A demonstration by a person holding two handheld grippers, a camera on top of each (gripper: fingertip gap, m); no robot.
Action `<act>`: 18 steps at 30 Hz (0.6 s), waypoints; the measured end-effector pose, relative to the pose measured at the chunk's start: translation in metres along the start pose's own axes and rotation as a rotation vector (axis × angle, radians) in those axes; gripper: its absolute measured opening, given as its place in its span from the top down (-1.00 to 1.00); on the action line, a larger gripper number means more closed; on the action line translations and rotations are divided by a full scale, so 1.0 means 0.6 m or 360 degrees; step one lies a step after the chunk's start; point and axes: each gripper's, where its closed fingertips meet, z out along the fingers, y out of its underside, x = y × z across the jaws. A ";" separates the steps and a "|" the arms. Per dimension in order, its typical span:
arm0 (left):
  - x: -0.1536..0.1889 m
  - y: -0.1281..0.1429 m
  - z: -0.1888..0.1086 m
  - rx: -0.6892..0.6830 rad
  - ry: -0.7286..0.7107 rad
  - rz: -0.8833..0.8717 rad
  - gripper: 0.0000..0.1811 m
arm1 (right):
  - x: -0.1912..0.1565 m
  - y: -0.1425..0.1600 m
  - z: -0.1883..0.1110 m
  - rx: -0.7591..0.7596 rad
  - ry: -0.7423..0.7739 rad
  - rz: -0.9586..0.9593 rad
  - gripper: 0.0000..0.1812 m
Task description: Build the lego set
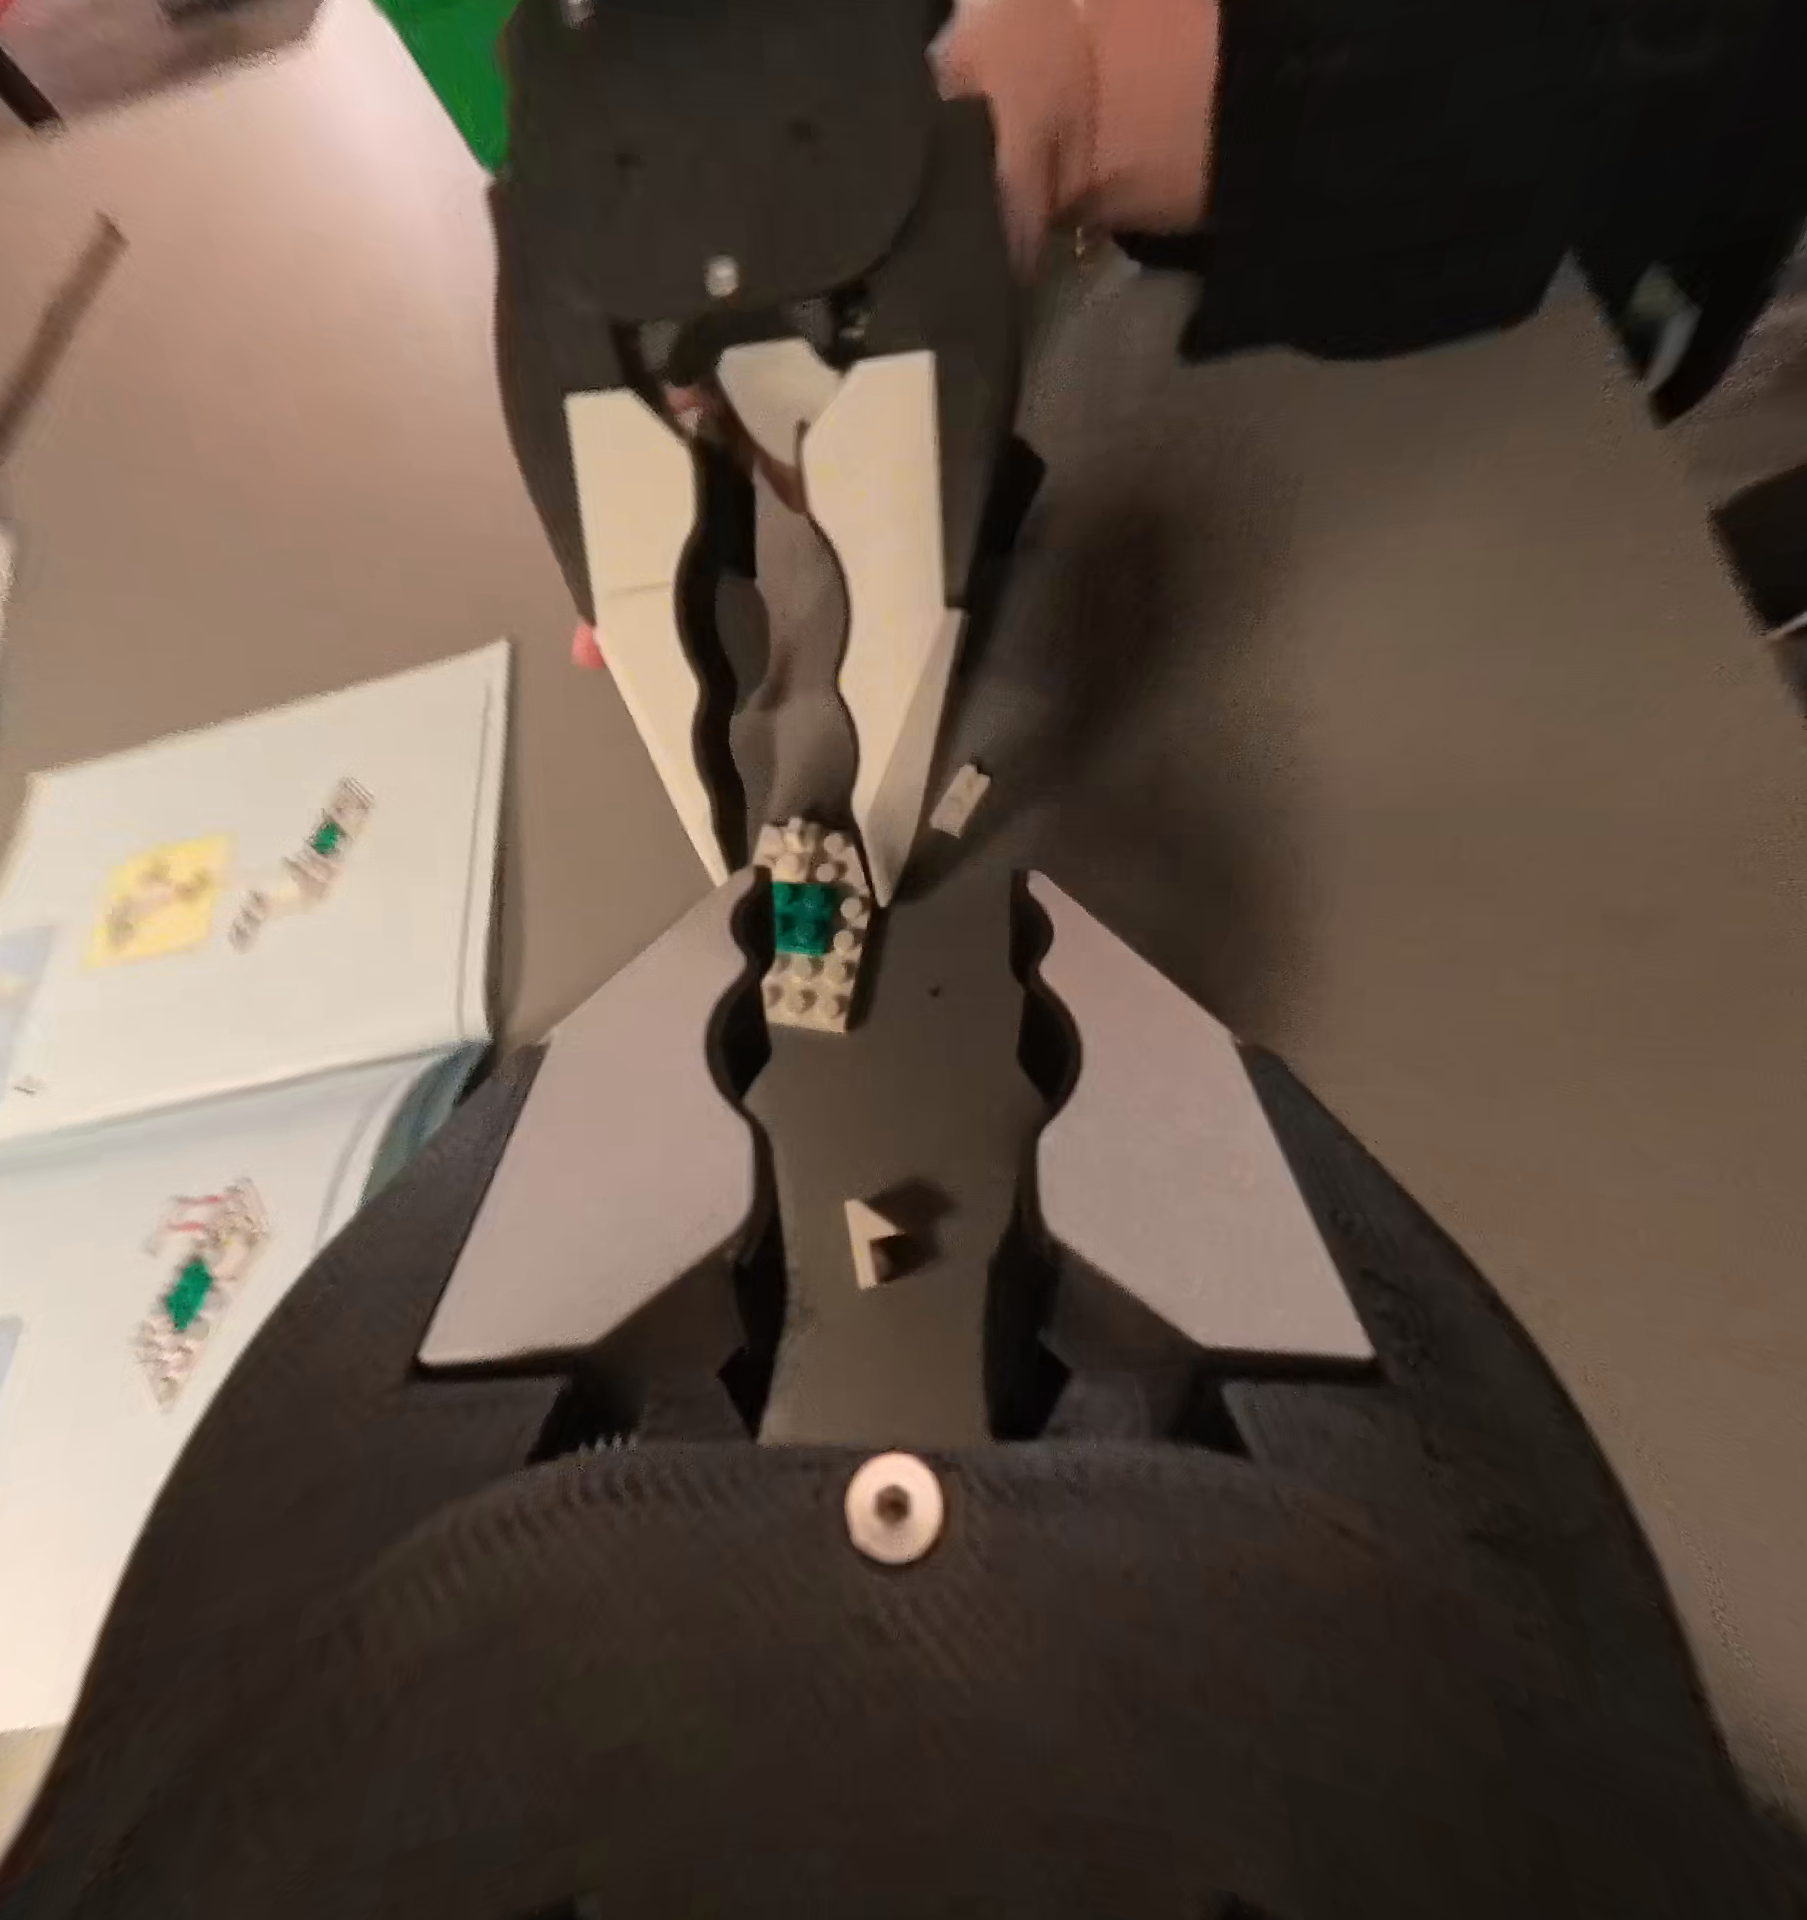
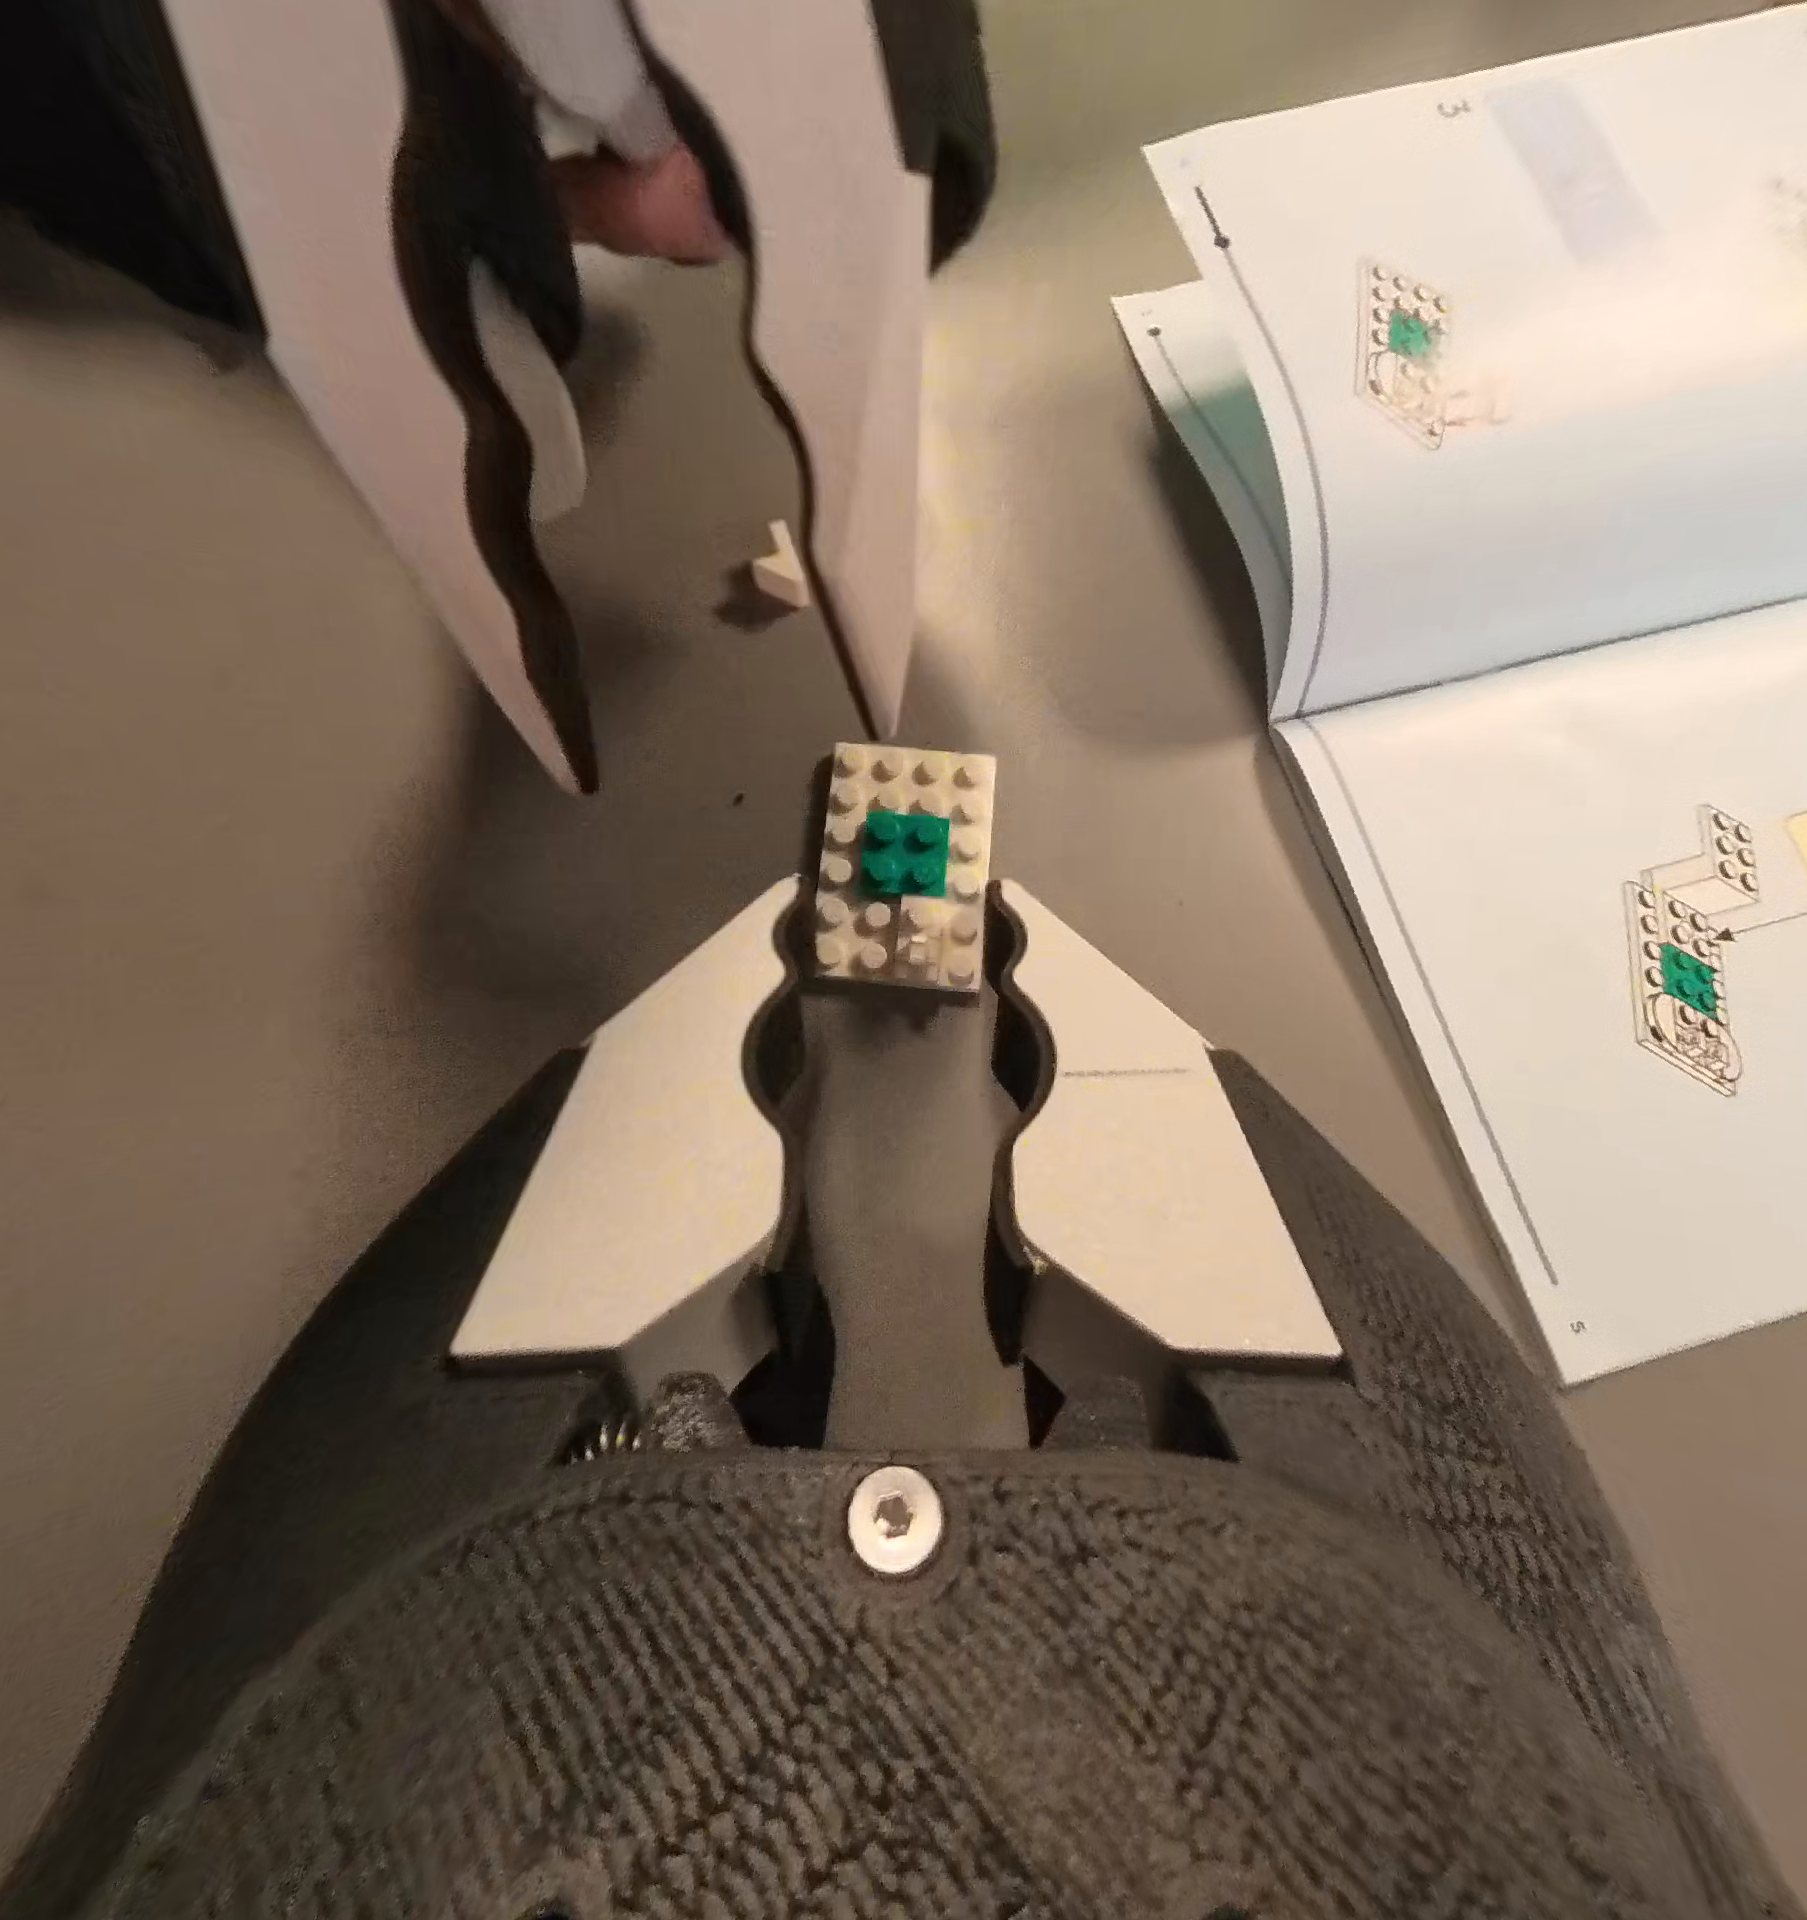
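Note:
A white studded plate carries a green 2x2 piece in its middle and a smooth white tile near one end. My right gripper is shut on the plate's near end. In the left wrist view it comes from the top, holding the plate with the green piece. My left gripper is open and empty, and one fingertip is close to the plate's far end. It shows from above in the right wrist view. A small white L-shaped piece lies on the table between its fingers.
An open instruction booklet lies beside the work spot, at the right in the right wrist view. Another small white piece lies near the right gripper. A person's hand and dark sleeve are behind it. The table is grey-brown. Tip to tip, the grippers are about 4 cm apart.

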 end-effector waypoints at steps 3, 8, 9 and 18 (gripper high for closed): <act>-0.009 0.008 0.009 -0.0095 -0.0266 0.0407 0.49 | 0.003 0.005 -0.008 0.0003 0.0004 0.0009 0.66; -0.036 0.023 0.017 -0.0219 -0.0651 0.0923 0.56 | -0.005 0.000 -0.025 0.0123 -0.0039 0.0057 0.66; -0.036 0.023 0.019 -0.0219 -0.0678 0.0970 0.59 | -0.007 -0.003 -0.029 0.0155 -0.0045 0.0064 0.66; -0.046 0.032 0.036 -0.0333 -0.0897 0.1162 0.96 | -0.015 -0.013 -0.038 0.0244 -0.0035 0.0068 0.80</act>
